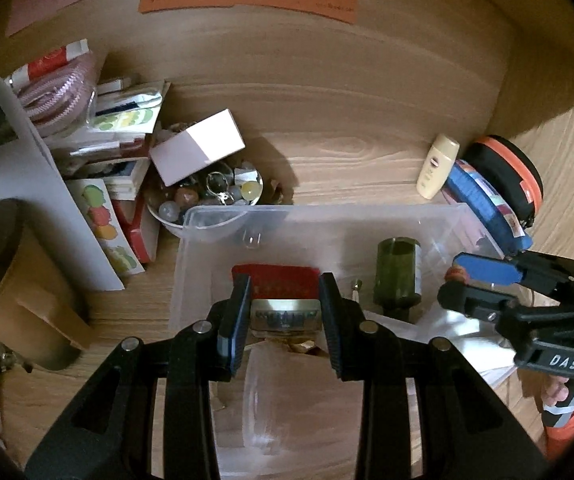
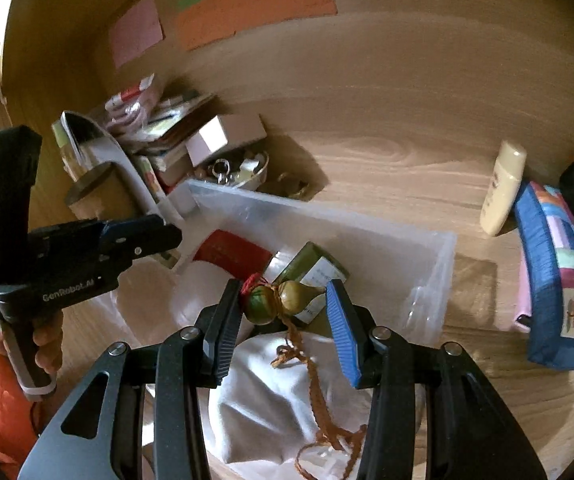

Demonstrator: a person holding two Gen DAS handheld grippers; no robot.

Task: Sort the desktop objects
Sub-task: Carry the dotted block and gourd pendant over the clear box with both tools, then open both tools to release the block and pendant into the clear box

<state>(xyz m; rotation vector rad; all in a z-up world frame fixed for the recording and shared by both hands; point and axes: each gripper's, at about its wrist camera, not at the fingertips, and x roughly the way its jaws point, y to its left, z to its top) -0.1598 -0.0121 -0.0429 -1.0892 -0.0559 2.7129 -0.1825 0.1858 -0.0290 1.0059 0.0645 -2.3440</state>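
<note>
The gourd charm [image 2: 283,300] is seen between the parted jaws of the right tool [image 2: 287,312], above the clear bin [image 2: 439,280] — its cord should be cleared before withdrawal. The left tool [image 1: 285,320] is clamped on a red-lidded jar [image 1: 283,304].

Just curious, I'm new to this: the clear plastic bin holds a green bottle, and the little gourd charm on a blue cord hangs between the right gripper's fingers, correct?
Nearly. The cord is orange-brown, not blue, as the right wrist view shows. The gourd charm does sit between the right gripper fingers, and the clear plastic bin does hold a green bottle.
</note>
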